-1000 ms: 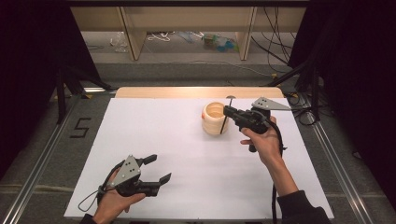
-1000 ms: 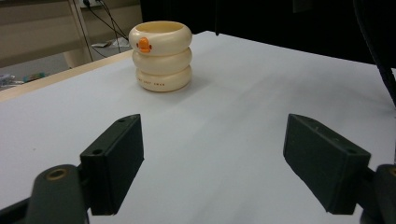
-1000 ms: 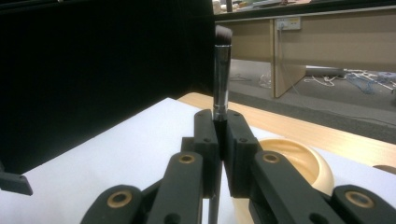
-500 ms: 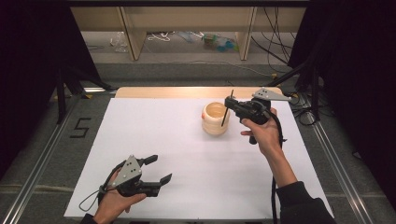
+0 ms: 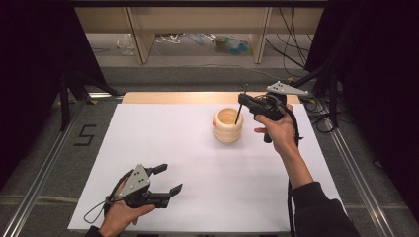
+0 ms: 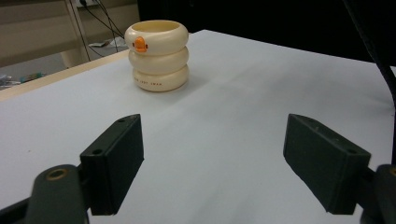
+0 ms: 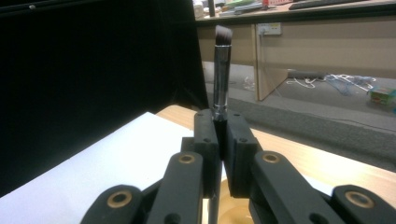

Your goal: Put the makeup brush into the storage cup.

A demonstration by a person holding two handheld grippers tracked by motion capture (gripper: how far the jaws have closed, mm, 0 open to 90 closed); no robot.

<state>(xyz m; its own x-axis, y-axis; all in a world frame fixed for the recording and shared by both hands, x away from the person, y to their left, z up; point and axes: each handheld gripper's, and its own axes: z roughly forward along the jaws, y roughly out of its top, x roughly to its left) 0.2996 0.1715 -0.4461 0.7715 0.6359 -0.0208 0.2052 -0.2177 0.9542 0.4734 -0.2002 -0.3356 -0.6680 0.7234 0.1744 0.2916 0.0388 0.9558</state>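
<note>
Right gripper [image 5: 245, 100]: jaws pressed together on a makeup brush [image 7: 221, 60], pinching it at the metal ferrule, as the right gripper view shows. Brush stands upright between the pads; dark bristle tip points up, above the jaws. In the high view the thin dark handle [image 5: 238, 114] hangs down from the jaws at a slight tilt, its lower end inside the mouth of the cream holder [image 5: 228, 126]. The gripper sits just above and beside the holder's far right rim.

Holder: three stacked cream rings with an orange duck-bill mark [image 6: 139, 45], upright on the white table sheet [image 5: 163, 138], far right of centre.

Left gripper [image 5: 165, 178]: jaws spread wide, nothing between the pads [image 6: 114, 161]. It rests low at the near left of the sheet, well apart from the holder, aimed toward it.
</note>
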